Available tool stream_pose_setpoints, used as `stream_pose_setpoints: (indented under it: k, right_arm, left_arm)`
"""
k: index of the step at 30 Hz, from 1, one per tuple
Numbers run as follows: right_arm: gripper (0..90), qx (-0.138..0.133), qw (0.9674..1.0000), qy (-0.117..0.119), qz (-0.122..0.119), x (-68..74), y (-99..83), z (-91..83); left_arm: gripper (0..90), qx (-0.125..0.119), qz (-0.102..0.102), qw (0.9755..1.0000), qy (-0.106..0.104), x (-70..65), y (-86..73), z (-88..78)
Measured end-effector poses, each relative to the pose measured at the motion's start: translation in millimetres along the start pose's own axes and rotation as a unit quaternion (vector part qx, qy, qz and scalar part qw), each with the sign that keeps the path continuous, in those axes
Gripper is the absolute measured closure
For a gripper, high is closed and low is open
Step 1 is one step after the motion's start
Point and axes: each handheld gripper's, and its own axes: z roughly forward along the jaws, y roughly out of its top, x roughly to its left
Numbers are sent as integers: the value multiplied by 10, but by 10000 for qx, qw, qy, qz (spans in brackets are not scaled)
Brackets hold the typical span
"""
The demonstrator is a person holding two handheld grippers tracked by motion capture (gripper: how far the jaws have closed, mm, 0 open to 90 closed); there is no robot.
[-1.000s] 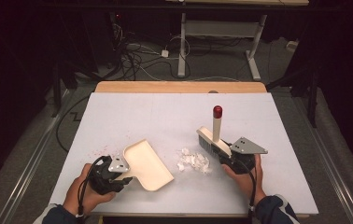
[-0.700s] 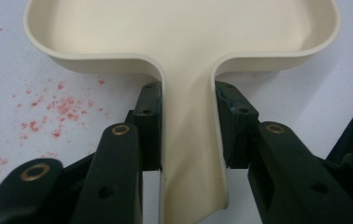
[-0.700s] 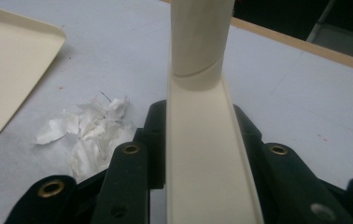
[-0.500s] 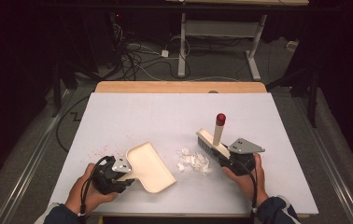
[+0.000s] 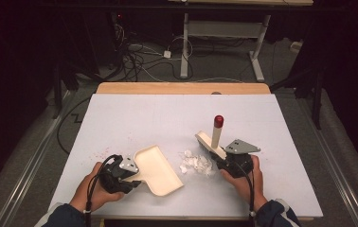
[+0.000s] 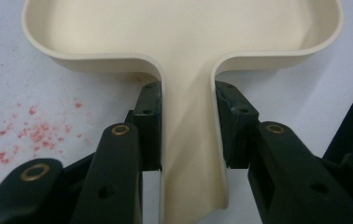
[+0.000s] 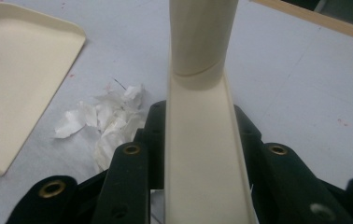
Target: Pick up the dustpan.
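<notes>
Now the pile of white paper scraps point(image 5: 197, 164) lies on the table point(image 5: 134, 113), between the open edge of the cream dustpan point(image 5: 158, 170) on its left and the bristle head of the brush point(image 5: 211, 142) on its right. Compared with a second ago, the scraps sit where they were, and what has changed is around them: your brush has tipped more upright, so its red-tipped handle now stands nearly vertical above the pile, and its head rests just beside the scraps, perhaps touching their right edge. The dustpan has barely shifted; its mouth faces the pile, close to it but with a strip of bare table between.

Your left gripper point(image 6: 187, 126) has its jaws clamped on the dustpan's narrow handle, both pads pressing its sides in the left gripper view. Your right gripper point(image 7: 198, 135) has its jaws closed on the brush's flat cream handle, which runs straight up between them in the right gripper view.

Judging from this, the raised handle means you are set for a sweeping stroke and none has landed: no scrap is in the pan. A short pull of the bristles toward the dustpan looks like the step in hand, and bringing the pan's lip up against the pile first would keep scraps from slipping under it. Left of the dustpan, faint red specks point(image 6: 30, 135) mark the table.
</notes>
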Motion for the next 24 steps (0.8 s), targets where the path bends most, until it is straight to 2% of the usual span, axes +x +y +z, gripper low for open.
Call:
stream_pose_setpoints:
  k: [7, 10, 13, 20, 22, 24]
  right_arm:
    - [668, 236, 9995, -112, 161, 108, 18, -20]
    - [667, 384, 9989, 0, 264, 105, 36, -21]
    - [667, 455, 9986, 26, 270, 77, 47, -38]
    - [669, 471, 9971, 192, 566, -111, 72, -47]
    - [669, 469, 9972, 229, 529, -129, 79, -39]
    - [669, 501, 9977, 232, 383, -123, 90, -36]
  left_arm:
    - [638, 21, -4, 10000, -52, 12, 18, 26]
    - [638, 27, -4, 10000, -89, 27, 37, 36]
    - [638, 42, 21, 9999, -94, 27, 68, 49]
    - [638, 91, 91, 9998, -147, 38, 133, 74]
    - [637, 84, 86, 9998, -162, 39, 146, 74]
    - [637, 106, 101, 9998, -156, 39, 149, 78]
